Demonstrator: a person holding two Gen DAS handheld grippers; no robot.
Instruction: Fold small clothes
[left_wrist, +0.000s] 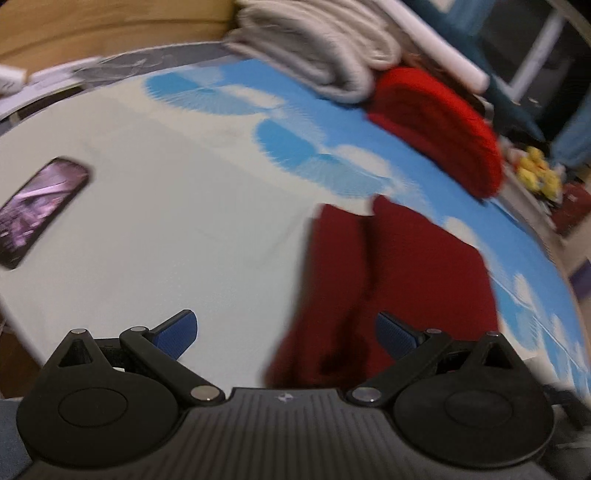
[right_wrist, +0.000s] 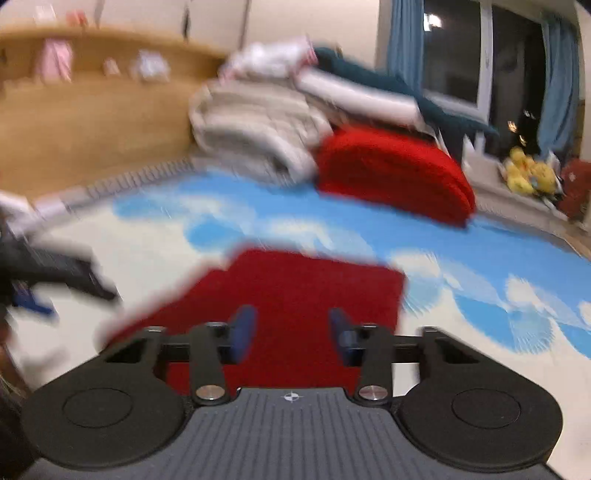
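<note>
A small dark red garment (left_wrist: 384, 291) lies on the white and blue cloud-print sheet (left_wrist: 166, 221); in the left wrist view two narrow parts of it point away from me. My left gripper (left_wrist: 286, 334) is open and empty, its right blue finger over the garment's near edge. In the right wrist view the same garment (right_wrist: 295, 291) lies flat just ahead. My right gripper (right_wrist: 291, 332) is open and empty, hovering over the garment's near part. The left gripper (right_wrist: 33, 291) shows blurred at the left edge there.
A bright red folded item (left_wrist: 439, 129) (right_wrist: 391, 173) and a pile of grey-white bedding (left_wrist: 314, 48) (right_wrist: 255, 125) lie at the far side. A phone (left_wrist: 40, 210) lies on the sheet at left. A wooden headboard (right_wrist: 92, 122) stands behind. Yellow toys (right_wrist: 528, 173) sit by the window.
</note>
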